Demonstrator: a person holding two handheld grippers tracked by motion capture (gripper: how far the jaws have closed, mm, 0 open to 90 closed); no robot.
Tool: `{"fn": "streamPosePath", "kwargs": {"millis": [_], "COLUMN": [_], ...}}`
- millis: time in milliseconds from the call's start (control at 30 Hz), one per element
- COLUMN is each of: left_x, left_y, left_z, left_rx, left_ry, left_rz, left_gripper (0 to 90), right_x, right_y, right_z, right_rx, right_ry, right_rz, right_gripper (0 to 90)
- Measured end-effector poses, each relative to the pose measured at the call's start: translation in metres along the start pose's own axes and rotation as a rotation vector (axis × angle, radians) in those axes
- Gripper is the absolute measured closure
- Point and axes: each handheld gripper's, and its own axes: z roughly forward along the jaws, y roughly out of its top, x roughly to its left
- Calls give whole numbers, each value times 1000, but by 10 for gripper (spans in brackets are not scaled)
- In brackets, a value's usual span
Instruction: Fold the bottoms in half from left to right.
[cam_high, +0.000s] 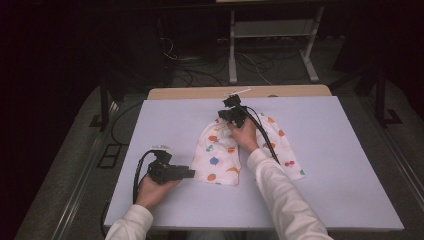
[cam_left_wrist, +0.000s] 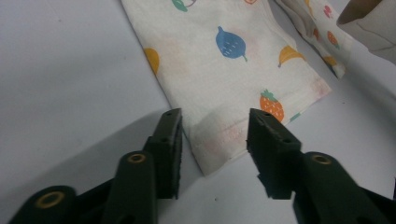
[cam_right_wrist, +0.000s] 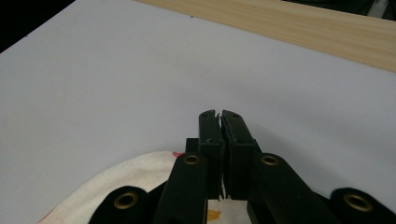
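Observation:
A white cloth (cam_high: 220, 150) printed with coloured fruit lies folded on the pale board (cam_high: 325, 150). My left gripper (cam_high: 192, 173) is low at the cloth's near left corner. In the left gripper view its jaws stand open (cam_left_wrist: 215, 123) on either side of the hemmed corner of the cloth (cam_left_wrist: 224, 56), without touching it. My right gripper (cam_high: 231, 102) is at the cloth's far edge. In the right gripper view its jaws are pressed together (cam_right_wrist: 219, 114), a thin white sliver shows deep between them, and the cloth (cam_right_wrist: 116, 182) bulges up under the gripper.
The board lies on a wooden table whose far edge (cam_high: 200, 92) shows beyond it. The wooden strip (cam_right_wrist: 327, 32) runs ahead of the right gripper. A white sleeve (cam_left_wrist: 373, 28) crosses the upper right of the left gripper view. Cables and a metal stand (cam_high: 232, 50) are on the floor behind.

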Motion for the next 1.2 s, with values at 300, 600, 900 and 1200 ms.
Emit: {"fn": "streamPosePath", "kwargs": {"millis": [300,600,900,1200], "left_x": [7,-1,-17,-37], "left_y": [3,8,14,24], "left_z": [4,4,-1,2], "left_rx": [25,27,-20,-25], "left_ry": [-54,-41,-51,-85], "left_rz": [-21,55,116,170], "left_gripper": [763,875,882,883], "right_x": [-2,-3,-9,-14], "right_y": [-1,-1,2,4], "right_z": [-1,-1,-5,-9], "right_rx": [-3,-12,-31,-44], "right_ry": [3,4,1,5], "right_rz": [3,6,18,38], "right_gripper": [858,858,858,858]}}
